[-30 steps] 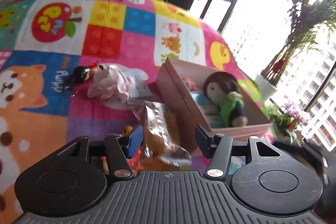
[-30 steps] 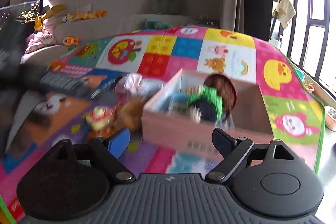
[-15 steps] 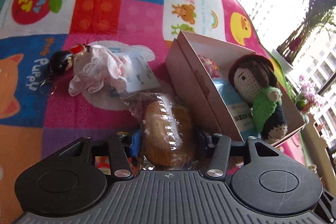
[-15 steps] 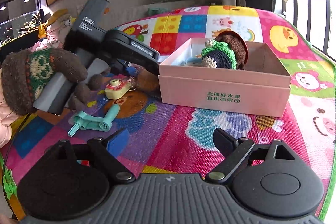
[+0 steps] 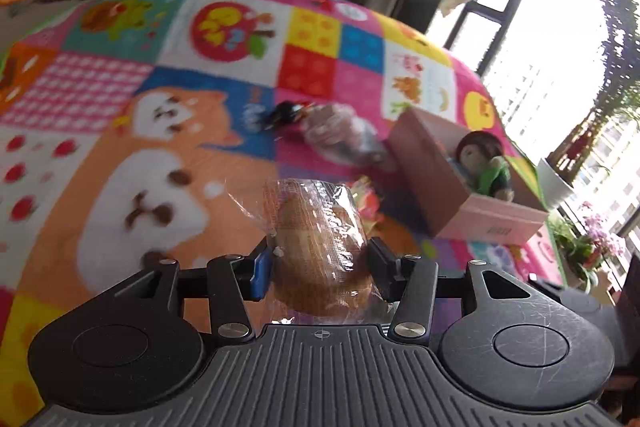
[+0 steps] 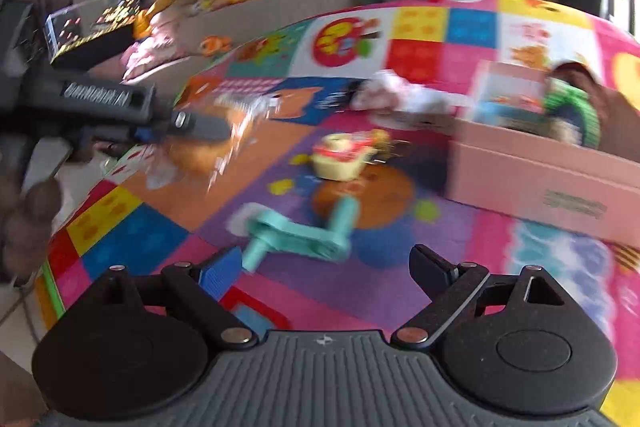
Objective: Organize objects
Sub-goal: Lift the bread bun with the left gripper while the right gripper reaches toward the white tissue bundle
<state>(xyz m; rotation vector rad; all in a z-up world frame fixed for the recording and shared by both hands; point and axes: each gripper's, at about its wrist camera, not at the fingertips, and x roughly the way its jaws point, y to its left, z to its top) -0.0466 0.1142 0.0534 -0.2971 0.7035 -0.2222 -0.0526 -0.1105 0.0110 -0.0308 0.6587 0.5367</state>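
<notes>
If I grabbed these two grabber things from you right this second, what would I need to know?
Left gripper: shut on the wrapped bread, lifted off the play mat.
Right gripper: open, empty, above the teal crank toy.
Pink box: already holds the knitted doll.
Loose on the mat: teal crank toy, small yellow toy camera, a plastic bag with a keychain.
Left to do: probably drop the bread in the box, then collect the loose toys.

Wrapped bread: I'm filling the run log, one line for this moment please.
left gripper: shut on wrapped bread | right gripper: open | pink box: holds doll
</notes>
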